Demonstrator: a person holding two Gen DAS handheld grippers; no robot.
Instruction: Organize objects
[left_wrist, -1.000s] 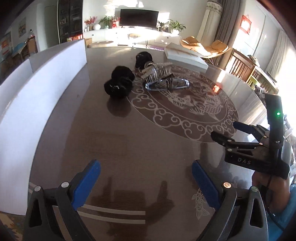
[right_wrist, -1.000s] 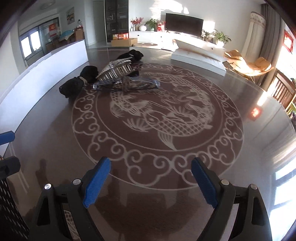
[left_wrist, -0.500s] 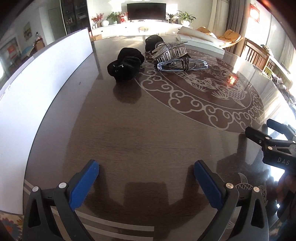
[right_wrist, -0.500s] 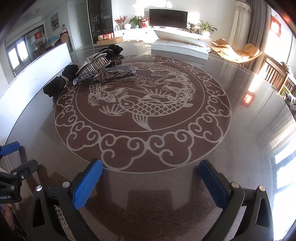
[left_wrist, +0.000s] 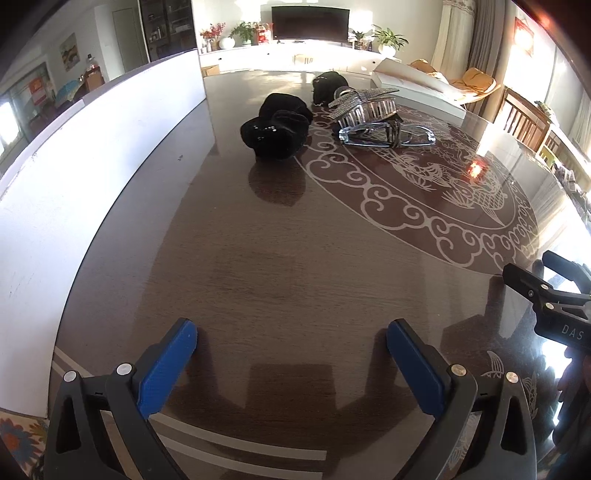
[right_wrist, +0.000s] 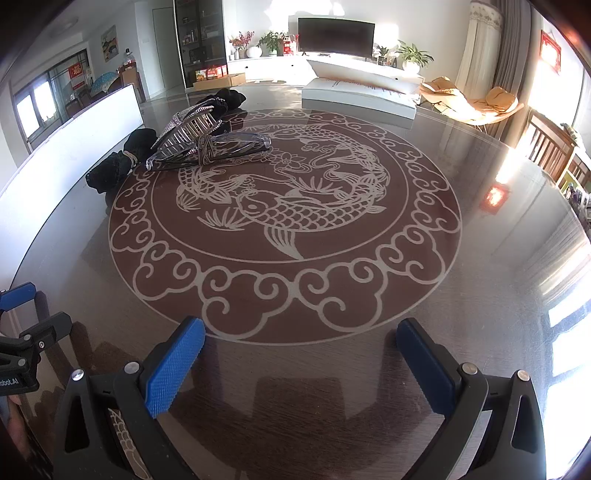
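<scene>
Tongs on both sides stand wide apart and grip nothing: left tongs (left_wrist: 291, 354) and right tongs (right_wrist: 301, 358) hover low over the near part of the table (left_wrist: 295, 266). Task items sit grouped at the far left: black pouch (left_wrist: 275, 129), rhinestone hair claw (left_wrist: 365, 105), clear glasses (left_wrist: 386, 133), second black pouch (left_wrist: 328, 86). White box (right_wrist: 360, 92) lies behind them.
</scene>
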